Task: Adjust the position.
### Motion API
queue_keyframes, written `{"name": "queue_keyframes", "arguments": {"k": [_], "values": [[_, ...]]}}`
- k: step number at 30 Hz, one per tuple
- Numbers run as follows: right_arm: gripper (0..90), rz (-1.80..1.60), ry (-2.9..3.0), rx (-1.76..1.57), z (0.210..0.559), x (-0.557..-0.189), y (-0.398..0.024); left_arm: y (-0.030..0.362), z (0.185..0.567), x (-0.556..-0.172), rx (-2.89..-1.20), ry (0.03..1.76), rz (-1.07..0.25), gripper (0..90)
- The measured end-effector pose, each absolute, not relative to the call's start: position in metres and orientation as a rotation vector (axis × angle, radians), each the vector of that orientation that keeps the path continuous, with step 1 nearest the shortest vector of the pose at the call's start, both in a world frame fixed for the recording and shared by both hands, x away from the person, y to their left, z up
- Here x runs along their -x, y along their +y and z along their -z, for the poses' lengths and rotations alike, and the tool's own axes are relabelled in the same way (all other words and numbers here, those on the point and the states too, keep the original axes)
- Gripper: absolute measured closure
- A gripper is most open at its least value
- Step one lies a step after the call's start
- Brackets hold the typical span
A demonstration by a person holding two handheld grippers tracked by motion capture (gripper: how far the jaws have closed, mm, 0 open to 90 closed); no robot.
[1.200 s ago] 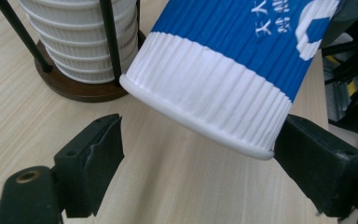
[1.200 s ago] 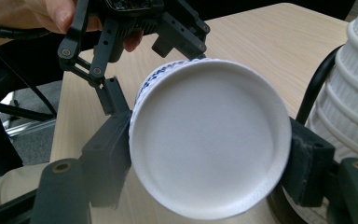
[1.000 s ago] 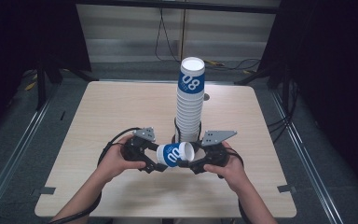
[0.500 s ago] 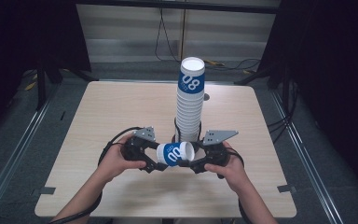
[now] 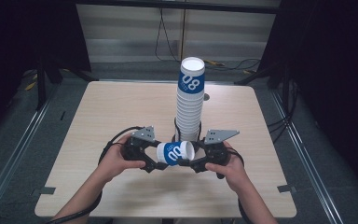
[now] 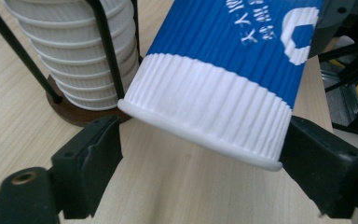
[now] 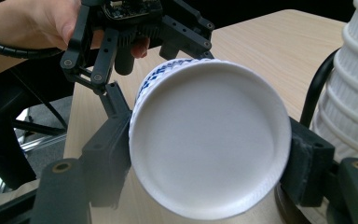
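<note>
We see blue-and-white paper cup [image 5: 175, 153] lying sideways at desk [image 5: 121, 112] 6 o'clock, clamped between left tool [image 5: 154, 164] and right tool [image 5: 189, 164]. Cup stack [image 5: 189, 105] at 12; this cup probably not yet added.

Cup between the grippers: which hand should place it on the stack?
Probably the right gripper: its fingers clamp the cup by its closed base, so its open rim can drop over the stack beside it.
</note>
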State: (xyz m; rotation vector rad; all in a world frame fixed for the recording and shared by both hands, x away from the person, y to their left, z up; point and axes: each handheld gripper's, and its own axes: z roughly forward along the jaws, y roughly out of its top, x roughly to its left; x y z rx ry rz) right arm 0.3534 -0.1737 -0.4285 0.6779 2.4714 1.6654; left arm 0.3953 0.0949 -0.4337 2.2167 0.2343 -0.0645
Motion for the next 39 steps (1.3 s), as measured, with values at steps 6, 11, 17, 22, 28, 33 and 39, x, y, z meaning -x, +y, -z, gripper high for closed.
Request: {"name": "queue_keyframes", "arguments": {"k": [6, 11, 17, 22, 28, 33, 39], "values": [[27.5, -1.662, 2.483, -0.67, 0.4296, -0.3532, -0.1711, 0.091, 0.4329, -0.395, -2.209, 0.221, 0.061, 14.2], [27.6, -1.674, 2.479, -0.668, 0.4292, -0.3535, -0.1729, 0.0909, 0.4313, -0.3951, -2.216, 0.207, 0.056, 14.9], [27.7, -1.678, 2.48, -0.673, 0.4295, -0.3537, -0.1724, 0.0918, 0.4306, -0.3953, -2.214, 0.182, 0.039, 15.4], [27.6, -1.677, 2.483, -0.676, 0.4297, -0.3535, -0.1721, 0.092, 0.431, -0.3949, -2.209, 0.18, 0.037, 15.1], [27.6, -1.682, 2.479, -0.673, 0.4292, -0.3535, -0.1726, 0.0918, 0.4307, -0.3947, -2.206, 0.182, 0.039, 14.7], [27.6, -1.682, 2.48, -0.665, 0.4291, -0.3537, -0.1726, 0.0907, 0.4308, -0.3955, -2.209, 0.171, 0.044, 14.1], [27.6, -1.689, 2.485, -0.664, 0.4299, -0.353, -0.1706, 0.0888, 0.4312, -0.3948, -2.212, 0.175, 0.061, 13.3]]}}
